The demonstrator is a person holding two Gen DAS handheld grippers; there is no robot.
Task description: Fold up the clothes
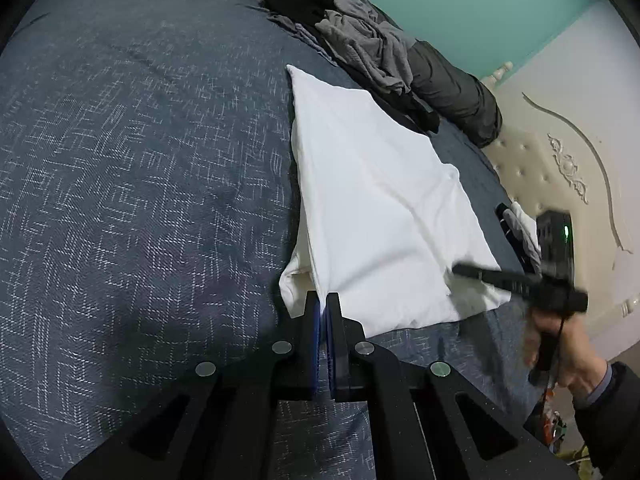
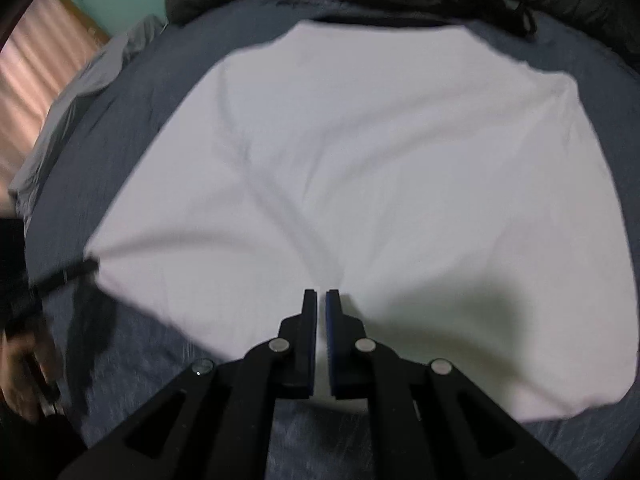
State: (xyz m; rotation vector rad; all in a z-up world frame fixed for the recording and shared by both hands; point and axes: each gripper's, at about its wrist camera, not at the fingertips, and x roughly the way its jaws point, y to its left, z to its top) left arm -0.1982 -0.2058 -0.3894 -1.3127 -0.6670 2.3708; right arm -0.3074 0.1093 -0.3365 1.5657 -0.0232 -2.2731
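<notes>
Dark blue-grey bedding (image 1: 140,160) with a woven, cross-hatched white fleck covers the bed; behind it rise a teal wall and a cream tufted headboard (image 1: 560,168) with carved scrollwork. Along the far edge lies a heap of crumpled grey clothes (image 1: 368,40) beside a dark puffy jacket (image 1: 452,84).

On the bedding lies a white garment (image 1: 380,208), smooth cotton folded into a rough 4-sided shape with soft diagonal creases. At its near corner the left gripper (image 1: 323,300) has its 2 black fingers, lined with ribbed blue pads, pressed together on the cloth's edge, a thin fold of white caught between them.

From the right wrist view, the same white garment (image 2: 360,180) fills the frame, blurred. The right gripper (image 2: 321,296) hovers at its near hem, fingers nearly together with a narrow slit left; whether cloth is pinched there cannot be told. The person's right hand (image 1: 560,344) grasps its handle.
</notes>
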